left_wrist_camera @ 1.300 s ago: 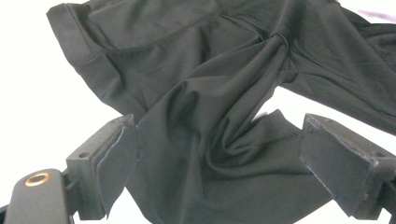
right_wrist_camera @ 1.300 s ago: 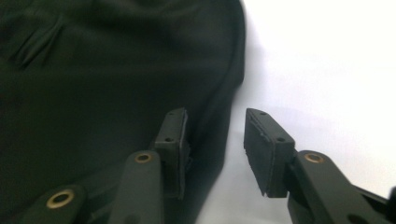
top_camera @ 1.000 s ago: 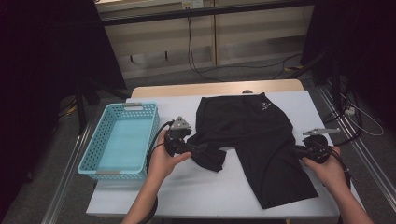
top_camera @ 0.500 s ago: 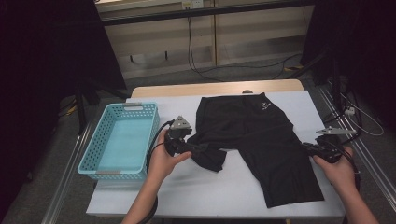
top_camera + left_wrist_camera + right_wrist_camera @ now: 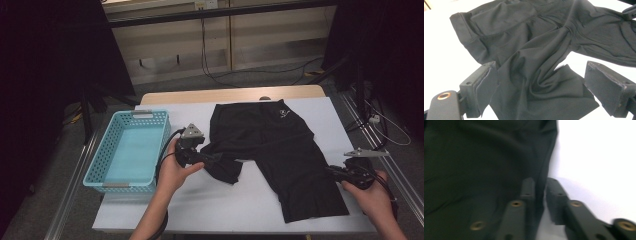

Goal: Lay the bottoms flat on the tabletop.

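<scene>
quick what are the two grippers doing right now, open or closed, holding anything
Left gripper: open, jaws wide apart around a bunched leg of the black shorts.
Right gripper: jaws nearly closed on the edge of the shorts' other leg.

Shorts' (image 5: pixel 280 155) right leg, now stretched outward

One pair of black shorts (image 5: pixel 275 150), one blue basket (image 5: pixel 127 150), two grippers (image 5: pixel 212 159) (image 5: pixel 334 171), one white worktop (image 5: pixel 225 205).
</scene>
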`<state>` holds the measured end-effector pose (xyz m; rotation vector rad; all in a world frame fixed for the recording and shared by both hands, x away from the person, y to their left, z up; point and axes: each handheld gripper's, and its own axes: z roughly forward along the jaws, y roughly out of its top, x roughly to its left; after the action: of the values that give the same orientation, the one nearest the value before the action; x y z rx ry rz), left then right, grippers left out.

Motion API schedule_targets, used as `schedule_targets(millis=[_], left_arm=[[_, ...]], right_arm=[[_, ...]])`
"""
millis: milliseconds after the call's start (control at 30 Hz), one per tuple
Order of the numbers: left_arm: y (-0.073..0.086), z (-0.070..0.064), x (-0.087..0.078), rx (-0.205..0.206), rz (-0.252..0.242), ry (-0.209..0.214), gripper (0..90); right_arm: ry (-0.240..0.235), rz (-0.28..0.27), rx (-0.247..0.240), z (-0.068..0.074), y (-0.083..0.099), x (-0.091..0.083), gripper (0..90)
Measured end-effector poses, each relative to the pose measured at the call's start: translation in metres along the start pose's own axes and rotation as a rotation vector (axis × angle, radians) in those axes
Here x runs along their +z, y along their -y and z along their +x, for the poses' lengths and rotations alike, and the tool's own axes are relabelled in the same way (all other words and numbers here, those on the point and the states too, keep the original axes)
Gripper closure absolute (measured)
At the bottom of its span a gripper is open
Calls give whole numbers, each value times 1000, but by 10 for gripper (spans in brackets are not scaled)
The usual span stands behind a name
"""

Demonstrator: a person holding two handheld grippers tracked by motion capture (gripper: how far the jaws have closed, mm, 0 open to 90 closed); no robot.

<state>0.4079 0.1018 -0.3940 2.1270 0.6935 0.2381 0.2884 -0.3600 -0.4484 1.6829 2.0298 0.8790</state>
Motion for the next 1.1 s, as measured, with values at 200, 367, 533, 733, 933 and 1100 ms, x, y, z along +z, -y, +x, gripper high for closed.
schedule_targets(millis=[200,367,533,733,933,1100], left_arm=[[-1,-2,-1,2,-7,2,123],[-1,0,-3,-1,-6,-3,123],[-1,-1,-2,0,-3,2,122],[0,0,0,-1,3,2,122],[2,2,0,-9,6,-3,121],[2,1,-1,-10,6,1,121]], right_arm=[[3,5,-17,-3,5,-7,900],[19,20,-40,-4,8,-12,881],[25,-12,-76,11,2,-13,690],[-51,-32,-140,50,-17,4,569],[-155,-15,-193,91,-28,29,599],[-230,-6,-249,124,-32,41,655]])
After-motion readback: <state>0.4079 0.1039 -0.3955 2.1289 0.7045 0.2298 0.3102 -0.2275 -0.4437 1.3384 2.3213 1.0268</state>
